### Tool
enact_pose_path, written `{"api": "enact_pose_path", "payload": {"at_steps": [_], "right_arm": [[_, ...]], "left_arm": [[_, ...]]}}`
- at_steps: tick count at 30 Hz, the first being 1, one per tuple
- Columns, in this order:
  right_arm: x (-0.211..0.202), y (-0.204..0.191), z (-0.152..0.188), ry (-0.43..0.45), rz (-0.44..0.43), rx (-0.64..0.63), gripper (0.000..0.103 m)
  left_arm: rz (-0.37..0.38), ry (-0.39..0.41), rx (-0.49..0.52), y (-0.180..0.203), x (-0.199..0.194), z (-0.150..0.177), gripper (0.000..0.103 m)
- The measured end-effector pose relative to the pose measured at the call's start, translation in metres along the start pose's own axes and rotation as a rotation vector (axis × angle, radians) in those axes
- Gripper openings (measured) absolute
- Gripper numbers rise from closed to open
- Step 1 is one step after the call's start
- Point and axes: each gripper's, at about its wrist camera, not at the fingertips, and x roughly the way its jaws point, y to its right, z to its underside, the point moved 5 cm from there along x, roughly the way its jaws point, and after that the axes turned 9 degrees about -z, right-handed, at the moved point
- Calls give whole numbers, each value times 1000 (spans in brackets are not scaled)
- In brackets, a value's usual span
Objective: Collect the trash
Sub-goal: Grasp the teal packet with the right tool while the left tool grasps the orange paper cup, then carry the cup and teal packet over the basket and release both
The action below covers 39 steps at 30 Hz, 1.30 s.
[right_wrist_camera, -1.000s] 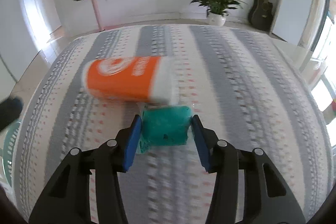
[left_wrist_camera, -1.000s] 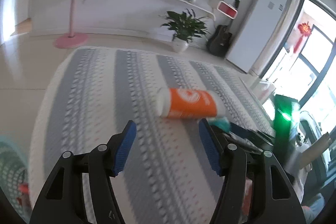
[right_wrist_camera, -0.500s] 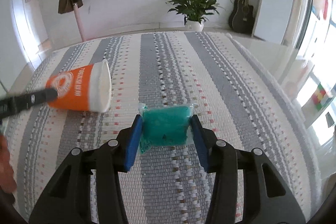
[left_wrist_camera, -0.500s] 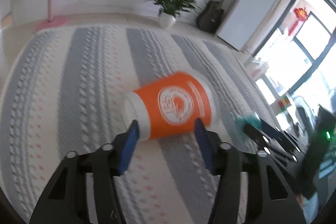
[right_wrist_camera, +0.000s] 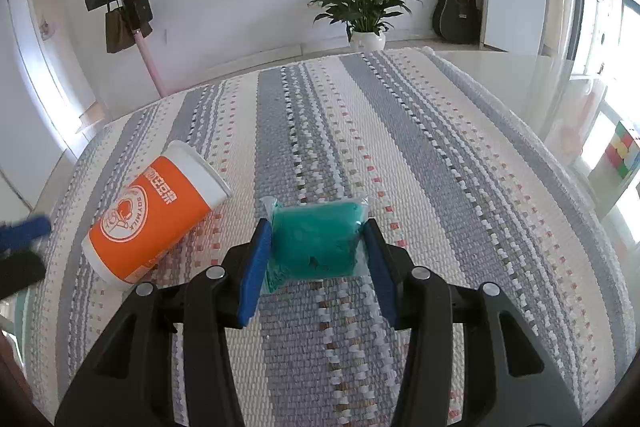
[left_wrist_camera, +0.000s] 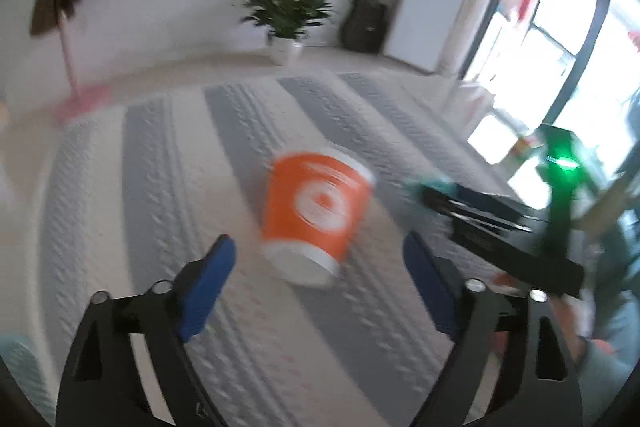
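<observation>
The left gripper point(left_wrist_camera: 316, 271) gapes wide, the orange cup point(left_wrist_camera: 316, 215) lying just ahead between its fingers. The right gripper point(right_wrist_camera: 316, 247) clamps the teal packet point(right_wrist_camera: 318, 237).

cup point(left_wrist_camera: 316, 215) motion-blurred — left tongs point(right_wrist_camera: 24, 229) cut off by frame edge

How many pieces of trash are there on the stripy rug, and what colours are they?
Orange: 1, the paper cup lying on its side.
Teal: 1, the packet in the right hand-held gripper.
Total: 2.
</observation>
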Motion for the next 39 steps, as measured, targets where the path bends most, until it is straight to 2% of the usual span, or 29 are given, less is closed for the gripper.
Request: {"api": "enact_pose_path", "payload": {"at_steps": [1, 4, 7, 10, 11, 14, 16, 19, 22, 28, 31, 36, 39], "right_arm": [[0, 0, 0, 0, -1, 0, 44], [1, -1, 0, -4, -7, -4, 44], [2, -2, 0, -9, -14, 0, 44], [2, -1, 0, -9, -19, 3, 44], [2, -2, 0, -9, -20, 2, 44], [1, -5, 0, -5, -17, -12, 44], [-1, -9, 1, 3, -13, -33, 43], [-4, -22, 2, 21, -28, -67, 43], [-7, -44, 5, 18, -83, -90, 43], [-41, -123, 5, 54, -173, -230, 43], [-62, -168, 4, 82, -230, -294, 43], [-88, -247, 7, 94, -350, -365, 43], [-97, -301, 15, 91, -413, -417, 43]], "left_arm": [[-28, -22, 30, 2, 13, -5, 90], [-35, -95, 68, 12, 45, -10, 90], [-36, -130, 100, 22, 65, -9, 90], [-62, -154, 113, 27, 78, -2, 82], [-68, -160, 114, 27, 80, 0, 73], [-67, -139, 96, 27, 76, 1, 71], [-104, -105, 100, 26, 66, 1, 70], [-121, -62, 69, 18, 43, 1, 69], [-143, -7, 25, 1, 10, -3, 69], [-215, 87, -83, -54, -66, -1, 69], [-265, 132, -164, -93, -108, 12, 70], [-346, 158, -289, -151, -165, 42, 70], [-410, 159, -365, -192, -202, 71, 70]]}}
